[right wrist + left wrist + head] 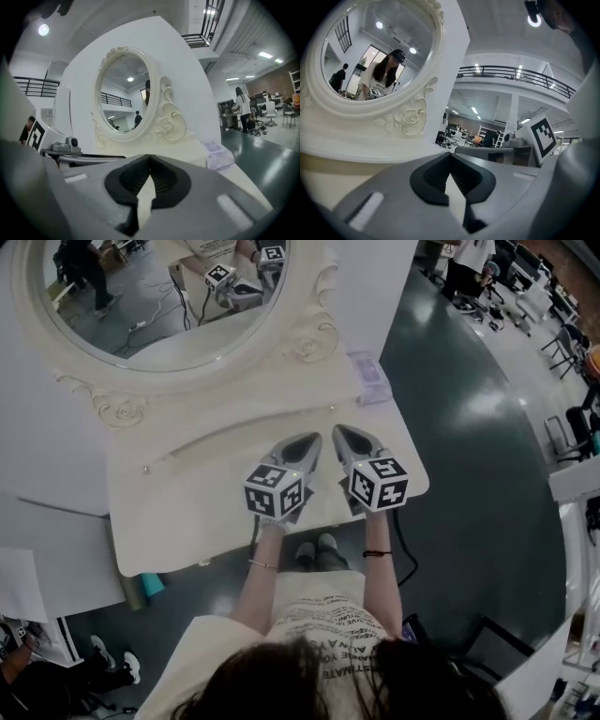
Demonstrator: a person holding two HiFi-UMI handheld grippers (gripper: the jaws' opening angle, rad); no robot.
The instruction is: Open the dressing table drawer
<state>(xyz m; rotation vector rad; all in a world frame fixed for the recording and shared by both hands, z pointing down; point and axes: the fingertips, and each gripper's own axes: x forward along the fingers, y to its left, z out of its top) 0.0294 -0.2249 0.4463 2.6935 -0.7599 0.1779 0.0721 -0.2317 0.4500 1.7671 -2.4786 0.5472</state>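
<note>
Overhead, the left gripper (312,440) and right gripper (341,432) were closed and empty above the cream table (187,512), near right. The drawer front was hidden; a small knob (145,468) showed on the far curved tier.

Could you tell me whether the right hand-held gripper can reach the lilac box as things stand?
Probably yes: the right hand-held gripper is over bare tabletop short of the box, with nothing between; its shut jaws must open first.

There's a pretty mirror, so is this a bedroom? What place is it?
Probably a big work hall, not a bedroom: a shiny grey floor, office chairs behind, and a railed balcony overhead.
</note>
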